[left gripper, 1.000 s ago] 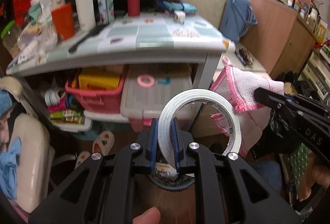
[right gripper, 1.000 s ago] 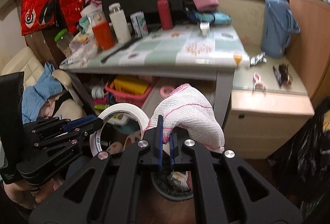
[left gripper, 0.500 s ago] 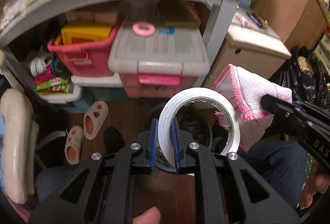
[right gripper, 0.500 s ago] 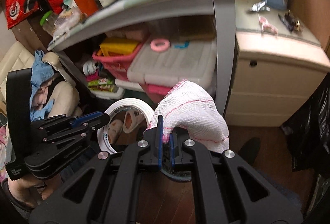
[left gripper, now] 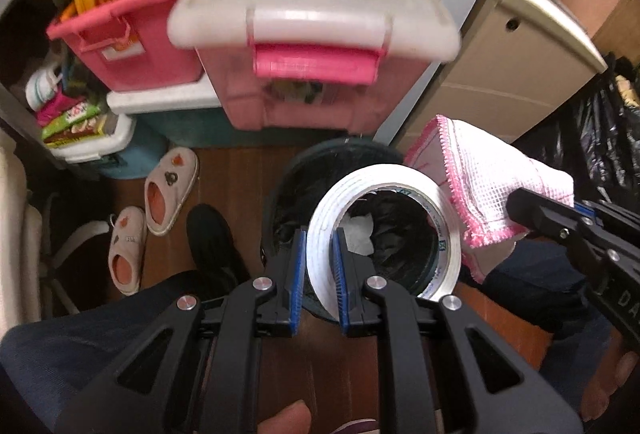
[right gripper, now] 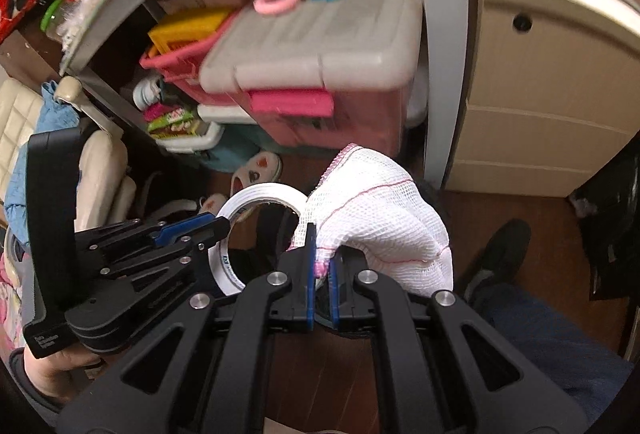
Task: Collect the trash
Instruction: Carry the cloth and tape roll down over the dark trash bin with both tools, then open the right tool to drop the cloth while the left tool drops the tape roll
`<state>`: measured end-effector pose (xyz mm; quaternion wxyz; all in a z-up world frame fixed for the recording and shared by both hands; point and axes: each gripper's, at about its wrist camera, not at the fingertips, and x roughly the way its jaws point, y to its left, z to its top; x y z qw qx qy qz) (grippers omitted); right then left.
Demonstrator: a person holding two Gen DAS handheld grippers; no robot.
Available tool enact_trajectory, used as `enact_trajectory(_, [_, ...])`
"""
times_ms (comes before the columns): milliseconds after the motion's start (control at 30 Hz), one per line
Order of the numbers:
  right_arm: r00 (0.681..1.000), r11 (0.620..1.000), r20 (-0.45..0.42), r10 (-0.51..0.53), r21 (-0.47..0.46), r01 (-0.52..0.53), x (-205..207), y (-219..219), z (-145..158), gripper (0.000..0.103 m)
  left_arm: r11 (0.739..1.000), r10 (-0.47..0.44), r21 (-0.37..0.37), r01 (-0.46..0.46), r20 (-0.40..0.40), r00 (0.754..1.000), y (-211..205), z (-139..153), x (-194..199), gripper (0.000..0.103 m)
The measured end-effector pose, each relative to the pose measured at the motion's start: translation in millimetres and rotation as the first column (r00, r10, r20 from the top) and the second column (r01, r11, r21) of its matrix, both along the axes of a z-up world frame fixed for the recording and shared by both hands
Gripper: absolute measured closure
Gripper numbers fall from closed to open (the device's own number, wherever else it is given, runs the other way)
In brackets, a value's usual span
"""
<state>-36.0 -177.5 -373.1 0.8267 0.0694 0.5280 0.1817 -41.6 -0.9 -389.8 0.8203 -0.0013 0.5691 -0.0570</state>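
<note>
Fingers of your left gripper (left gripper: 318, 266) are clamped on the white band of a tape roll (left gripper: 384, 230), which stands on edge between the blue pads and leans to the right. Your right gripper (right gripper: 322, 274) is pinched shut on the pink-edged hem of a white mesh cloth (right gripper: 380, 230), and the cloth bulges up and to the right of the fingers. Tape roll and cloth sit just beside each other, both held over the open mouth of a dark trash bin (left gripper: 292, 190) lined with a black bag. Beyond the bin, a pink storage box (left gripper: 304, 46) with a grey lid sits under the bench (right gripper: 440, 46), with slippers (left gripper: 152, 210) on the wooden floor to the left.
</note>
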Motion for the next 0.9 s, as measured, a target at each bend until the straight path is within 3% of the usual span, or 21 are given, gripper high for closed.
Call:
enact_trajectory(467, [0.987,1.000,-0.158,0.004,0.000,-0.004,46,7,-86,0.097,1.000,0.010,0.009,-0.009,-0.154,0.988,-5,-94,39,0.089])
enact_trajectory(900, [0.971,1.000,-0.239,-0.001,-0.006,0.000,63,-1,-131,0.093,1.000,0.004,0.020,0.001,-0.216,0.976,-11,-138,61,0.088])
